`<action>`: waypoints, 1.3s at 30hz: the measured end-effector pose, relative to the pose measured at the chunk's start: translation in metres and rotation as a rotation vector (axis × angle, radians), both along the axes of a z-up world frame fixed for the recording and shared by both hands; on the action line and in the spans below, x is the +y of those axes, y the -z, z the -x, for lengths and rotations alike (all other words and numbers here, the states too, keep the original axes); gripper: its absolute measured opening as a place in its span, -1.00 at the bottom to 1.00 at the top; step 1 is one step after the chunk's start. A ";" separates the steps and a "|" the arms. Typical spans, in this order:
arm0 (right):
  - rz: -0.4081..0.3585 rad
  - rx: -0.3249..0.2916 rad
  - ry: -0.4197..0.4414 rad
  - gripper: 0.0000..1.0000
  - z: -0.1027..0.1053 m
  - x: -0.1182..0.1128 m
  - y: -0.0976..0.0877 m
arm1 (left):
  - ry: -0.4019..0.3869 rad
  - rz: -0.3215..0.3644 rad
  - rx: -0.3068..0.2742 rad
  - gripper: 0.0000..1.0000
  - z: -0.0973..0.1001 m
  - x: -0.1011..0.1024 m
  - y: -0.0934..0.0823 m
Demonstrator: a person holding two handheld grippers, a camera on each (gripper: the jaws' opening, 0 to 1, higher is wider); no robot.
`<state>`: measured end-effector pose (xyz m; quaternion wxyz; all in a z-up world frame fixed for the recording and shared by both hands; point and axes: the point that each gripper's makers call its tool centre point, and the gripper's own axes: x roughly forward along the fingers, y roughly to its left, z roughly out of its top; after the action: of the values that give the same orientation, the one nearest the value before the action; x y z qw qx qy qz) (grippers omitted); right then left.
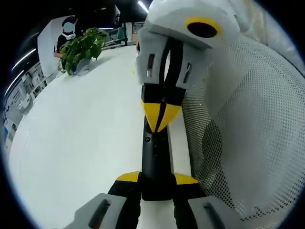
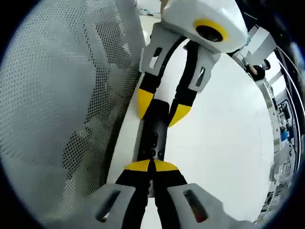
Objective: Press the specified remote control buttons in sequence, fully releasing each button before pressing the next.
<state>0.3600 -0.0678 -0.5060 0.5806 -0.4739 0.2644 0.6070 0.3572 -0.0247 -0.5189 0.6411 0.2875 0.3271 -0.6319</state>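
Left tongs [image 1: 157, 183] clamp the remote's [image 1: 156, 152] end. Right tongs [image 2: 151, 167], tips together, press a button; lift fully before the next press.

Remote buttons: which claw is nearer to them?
Right. The right claw, shut, touches the remote beside the buttons; the left claw grips the remote's sides farther along.

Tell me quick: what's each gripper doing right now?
Left gripper: shut on the remote control, jaws clamping its sides.
Right gripper: shut, yellow tips together pressing down on the remote's buttons.
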 end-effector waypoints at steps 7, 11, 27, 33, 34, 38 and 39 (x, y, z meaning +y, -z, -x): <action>0.038 -0.069 -0.116 -1.00 0.015 0.008 0.003 | -0.007 0.003 0.005 -0.51 0.000 0.000 0.000; 0.081 -0.130 -0.153 -1.00 0.015 0.008 0.005 | -0.006 0.002 0.005 -0.51 0.000 0.000 0.000; 0.177 -0.185 -0.179 -1.00 0.015 0.009 0.008 | -0.005 0.000 0.006 -0.52 0.001 0.000 0.000; 0.157 -0.127 -0.117 -1.00 0.014 0.009 0.007 | -0.005 -0.002 0.004 -0.52 0.000 0.000 0.000; 0.148 -0.113 -0.103 -1.00 0.014 0.009 0.007 | -0.005 -0.002 0.004 -0.52 0.000 0.000 0.000; 0.083 -0.018 0.004 -1.00 0.014 0.009 0.006 | -0.004 -0.003 0.004 -0.52 0.000 0.000 0.000; 0.067 0.017 0.040 -1.00 0.014 0.009 0.006 | -0.004 -0.003 0.004 -0.52 0.000 0.000 0.000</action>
<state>0.3463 -0.0585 -0.5122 0.5741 -0.4824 0.2991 0.5902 0.3569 -0.0248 -0.5187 0.6413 0.2867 0.3298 -0.6307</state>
